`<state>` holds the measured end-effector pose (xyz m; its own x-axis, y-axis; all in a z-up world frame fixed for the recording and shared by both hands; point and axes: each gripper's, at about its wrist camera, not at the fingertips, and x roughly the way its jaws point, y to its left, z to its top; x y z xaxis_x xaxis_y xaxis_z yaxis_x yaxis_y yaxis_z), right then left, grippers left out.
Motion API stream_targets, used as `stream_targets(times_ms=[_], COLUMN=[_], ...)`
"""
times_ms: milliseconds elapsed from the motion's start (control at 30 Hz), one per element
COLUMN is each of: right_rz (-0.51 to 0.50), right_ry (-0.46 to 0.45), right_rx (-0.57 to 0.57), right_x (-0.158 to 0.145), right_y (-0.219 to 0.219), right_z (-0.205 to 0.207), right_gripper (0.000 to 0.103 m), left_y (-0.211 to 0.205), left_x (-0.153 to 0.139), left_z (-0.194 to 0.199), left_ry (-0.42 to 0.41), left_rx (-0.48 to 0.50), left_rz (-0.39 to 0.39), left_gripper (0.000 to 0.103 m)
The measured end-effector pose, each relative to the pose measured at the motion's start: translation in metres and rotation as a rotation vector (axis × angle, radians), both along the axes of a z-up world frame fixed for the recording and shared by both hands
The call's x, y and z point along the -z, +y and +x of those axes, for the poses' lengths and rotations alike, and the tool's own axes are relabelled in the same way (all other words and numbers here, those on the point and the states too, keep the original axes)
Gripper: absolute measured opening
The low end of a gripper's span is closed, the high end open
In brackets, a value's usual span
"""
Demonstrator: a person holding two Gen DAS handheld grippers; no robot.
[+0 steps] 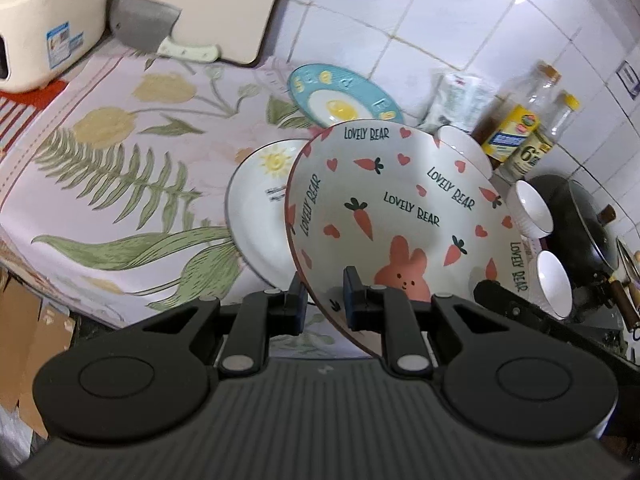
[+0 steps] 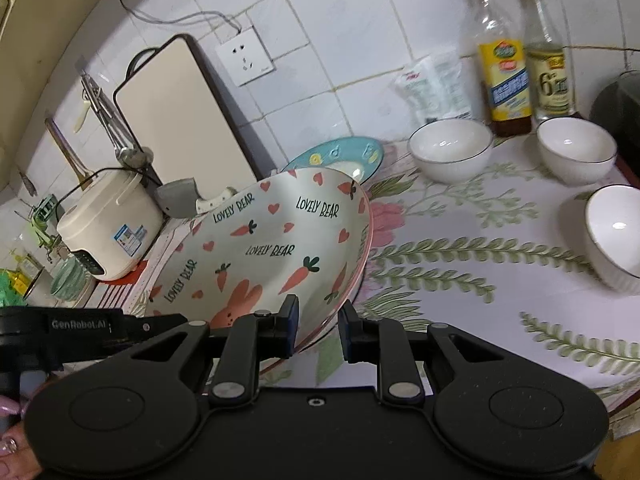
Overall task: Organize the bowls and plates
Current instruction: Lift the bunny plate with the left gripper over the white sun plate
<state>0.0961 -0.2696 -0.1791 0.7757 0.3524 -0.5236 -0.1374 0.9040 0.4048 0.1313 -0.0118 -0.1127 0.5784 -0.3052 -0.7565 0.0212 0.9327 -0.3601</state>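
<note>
The bunny plate hangs tilted above the worktop, its rim pinched between the narrow jaws of the left claw on one side and the right claw on the other; beyond the left claw lie a sun plate and a blue plate; three white bowls stand ahead and right of the right claw.

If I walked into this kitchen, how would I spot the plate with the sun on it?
Start at the flowered tablecloth covering the counter below the white tiled wall. Near its middle, the sun plate lies flat, partly hidden behind the lifted Lovely Bear plate. Unlike the blue egg plate behind it, it is white with a small yellow sun.
</note>
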Motion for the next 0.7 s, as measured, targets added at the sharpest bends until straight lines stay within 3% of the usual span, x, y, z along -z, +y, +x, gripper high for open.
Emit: stream_targets(times_ms=[300, 567, 700], right_rz=[-0.017, -0.033, -0.055], right_ry=[0.072, 0.149, 0.180], right_rx=[-0.037, -0.026, -0.021], right_x=[0.019, 0.030, 0.036], right_y=[0.029, 0.036, 0.043], right_z=[0.031, 0.051, 0.060], right_gripper=[0.025, 0.025, 0.025], left_y=[0.022, 0.029, 0.027], left_x=[0.026, 0.054, 0.060], left_z=[0.017, 0.029, 0.036], left_ry=[0.049, 0.124, 0.138], left_rx=[-0.045, -0.090, -0.091], left_rz=[0.013, -0.035, -0.002], left_gripper=[0.016, 0.016, 0.017])
